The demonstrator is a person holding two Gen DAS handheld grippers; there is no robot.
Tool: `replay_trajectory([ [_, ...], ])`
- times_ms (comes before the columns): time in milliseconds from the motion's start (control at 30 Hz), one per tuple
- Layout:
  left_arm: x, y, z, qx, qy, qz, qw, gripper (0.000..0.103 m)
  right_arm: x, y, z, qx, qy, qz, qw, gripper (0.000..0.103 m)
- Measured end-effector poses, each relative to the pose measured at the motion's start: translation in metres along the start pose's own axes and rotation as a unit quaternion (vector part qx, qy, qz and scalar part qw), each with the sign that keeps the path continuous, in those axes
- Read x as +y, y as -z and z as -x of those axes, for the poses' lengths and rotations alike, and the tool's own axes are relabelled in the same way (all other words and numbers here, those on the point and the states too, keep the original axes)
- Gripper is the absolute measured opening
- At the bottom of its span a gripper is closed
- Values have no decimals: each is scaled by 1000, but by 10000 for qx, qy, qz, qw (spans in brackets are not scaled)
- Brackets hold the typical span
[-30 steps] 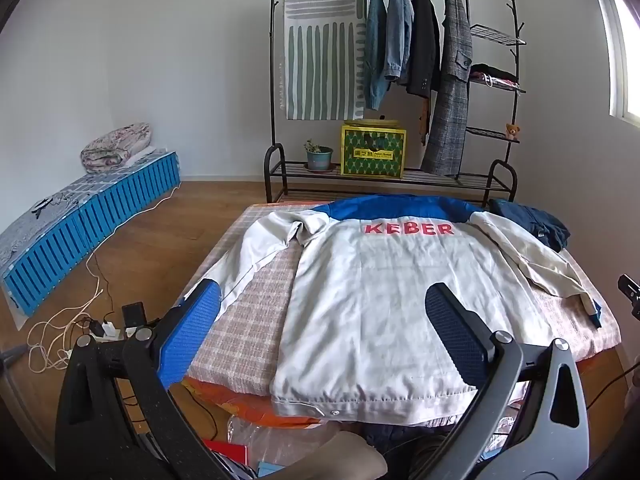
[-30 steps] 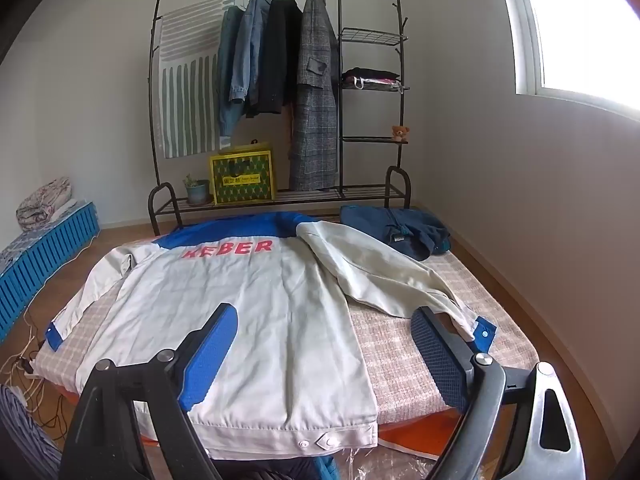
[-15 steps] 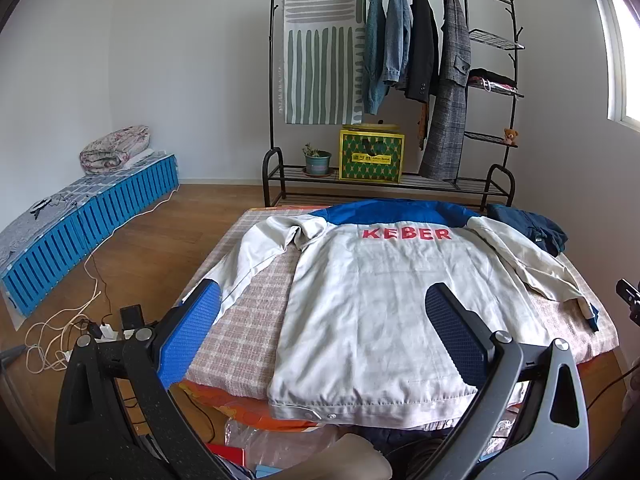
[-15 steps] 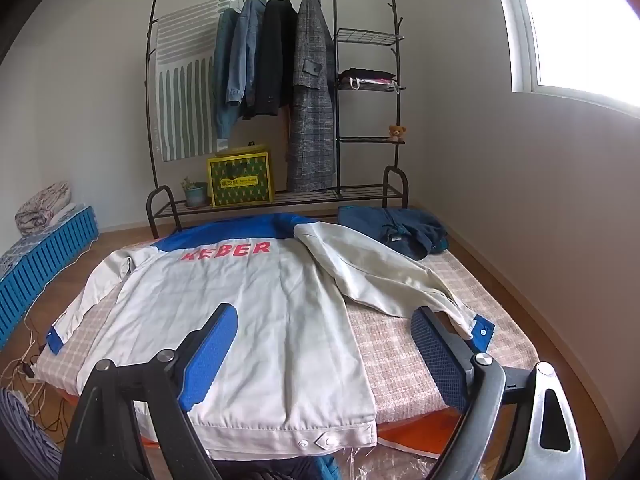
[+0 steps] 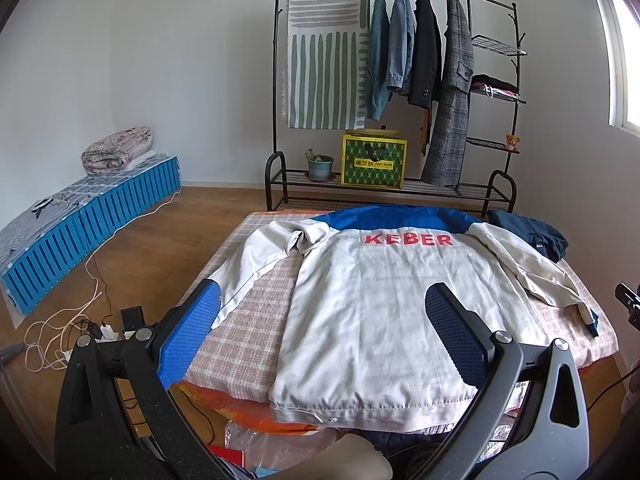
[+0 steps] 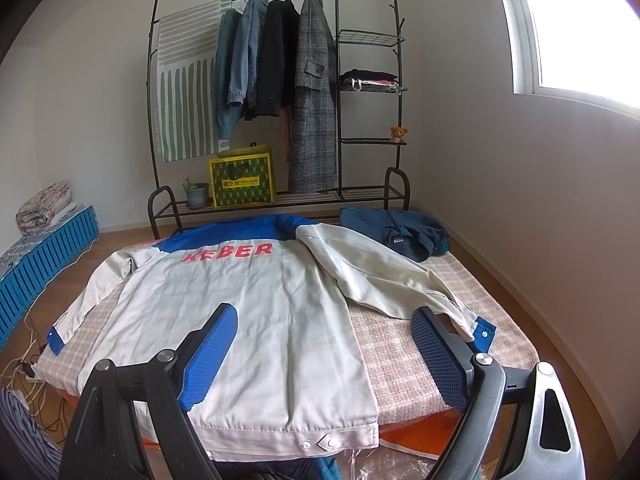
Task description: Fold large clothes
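Note:
A pale grey jacket (image 5: 380, 304) (image 6: 256, 304) with a blue yoke and red "KEBER" lettering lies back-up on the checked table (image 5: 248, 328) (image 6: 400, 344), hem toward me and both sleeves spread out to the sides. Its right sleeve ends in a blue cuff (image 6: 482, 334) near the table's right edge. My left gripper (image 5: 324, 300) hovers open above the hem's left part, nothing between its fingers. My right gripper (image 6: 324, 326) is open too, held above the hem's right side, apart from the cloth.
A folded dark blue garment (image 5: 528, 234) (image 6: 396, 232) lies at the table's far right corner. Behind stands a black clothes rack (image 5: 400, 80) with hanging coats, a yellow-green box and a plant pot. A blue bench (image 5: 88, 216) and cables (image 5: 60, 328) sit on the floor at left.
Both views have drifted slightly; the jacket and table sit a little lower in the left wrist view. The cloth has not moved and both grippers stay open.

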State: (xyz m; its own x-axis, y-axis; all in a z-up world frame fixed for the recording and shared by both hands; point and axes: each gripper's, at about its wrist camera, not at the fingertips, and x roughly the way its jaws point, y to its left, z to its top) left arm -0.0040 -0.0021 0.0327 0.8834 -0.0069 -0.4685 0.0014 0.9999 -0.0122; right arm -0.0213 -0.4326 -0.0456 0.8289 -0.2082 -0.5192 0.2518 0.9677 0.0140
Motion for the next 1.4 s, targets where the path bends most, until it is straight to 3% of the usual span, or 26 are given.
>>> replay_trajectory([
  [1400,3,5,1,-42,21,20,10000,103,13,-8,0,26,-37,17,10000,90],
])
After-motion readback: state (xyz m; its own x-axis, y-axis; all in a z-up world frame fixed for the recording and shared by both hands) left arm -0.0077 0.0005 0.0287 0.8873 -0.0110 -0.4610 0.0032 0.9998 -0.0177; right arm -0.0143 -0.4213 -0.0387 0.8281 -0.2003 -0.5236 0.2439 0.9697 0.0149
